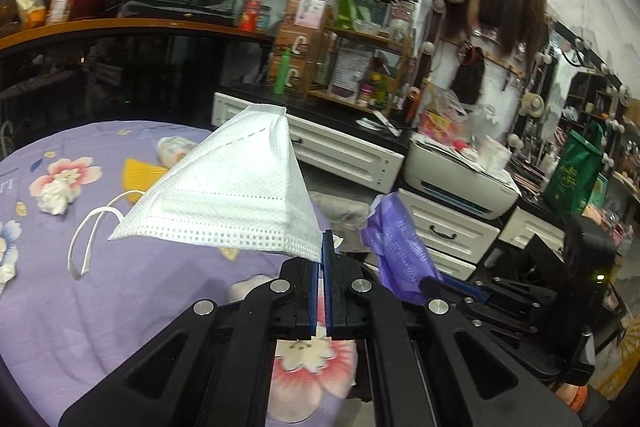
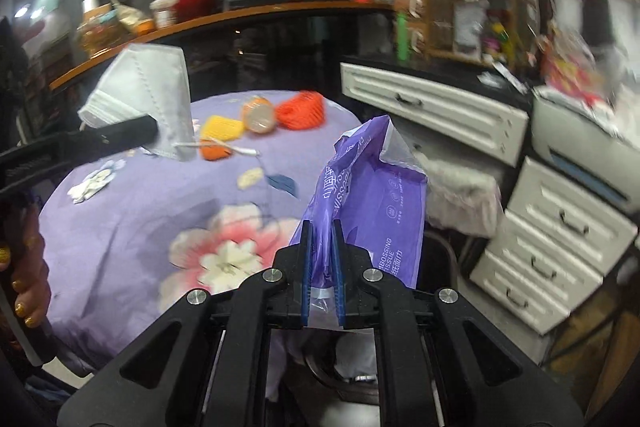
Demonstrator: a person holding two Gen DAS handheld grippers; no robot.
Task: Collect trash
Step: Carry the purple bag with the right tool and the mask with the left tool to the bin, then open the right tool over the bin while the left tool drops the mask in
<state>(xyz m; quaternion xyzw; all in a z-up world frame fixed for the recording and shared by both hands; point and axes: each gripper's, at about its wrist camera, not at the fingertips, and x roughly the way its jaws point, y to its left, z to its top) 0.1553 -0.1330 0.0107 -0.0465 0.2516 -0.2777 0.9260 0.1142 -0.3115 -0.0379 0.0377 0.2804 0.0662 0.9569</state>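
Above the purple flowered tablecloth (image 1: 120, 291), seen from the left wrist, the left gripper (image 1: 322, 259) pinches a white face mask (image 1: 224, 191) by one corner, its long axis leaning up and left, ear loop dangling; a crumpled tissue (image 1: 54, 195) lies near the table's left edge.

From the right wrist, the right gripper (image 2: 321, 247) clamps a purple tissue wrapper (image 2: 372, 195) standing upright, printed "EMBOSSING TISSUE", over the table's right edge beside white drawers (image 2: 436, 111).
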